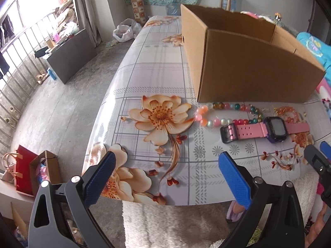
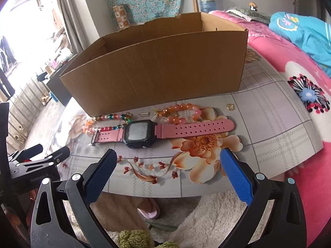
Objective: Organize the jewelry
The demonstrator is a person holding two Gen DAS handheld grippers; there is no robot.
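Nearest the lens: right gripper (image 2: 167,161), jaws spread wide, nothing between them, hovering over the near edge of the bench (image 2: 269,124). Left gripper (image 1: 165,163) likewise spread and empty, at about 9 o'clock from the right one, over the bench's near-left part.

Next out, at 12 o'clock from the right gripper: pink watch (image 2: 163,131), lying flat, face up, strap stretched left to right.

Just beyond the watch, touching or nearly so: multicoloured bead string (image 2: 107,122) at 10 o'clock, orange-pink bead bracelet (image 2: 180,113) at 12–1 o'clock. Small metal clasp (image 2: 143,114) between the two. Gold ring (image 2: 230,106) alone at 2 o'clock.

Farthest: open cardboard box (image 2: 157,72), its front wall just behind the beads; inside not visible. Judged to be the destination.

Task state, by judgement: nothing picked up yet; all pieces are out on the bench.

Risks:
- Watch abuts both bead pieces; a pinch on the case may drag beads along.
- Bead strings are limp and may slip or snag on the box wall.
- Ring and clasp are small and flat, hard to pinch.
- Bench cover looks glossy; pieces may skid.
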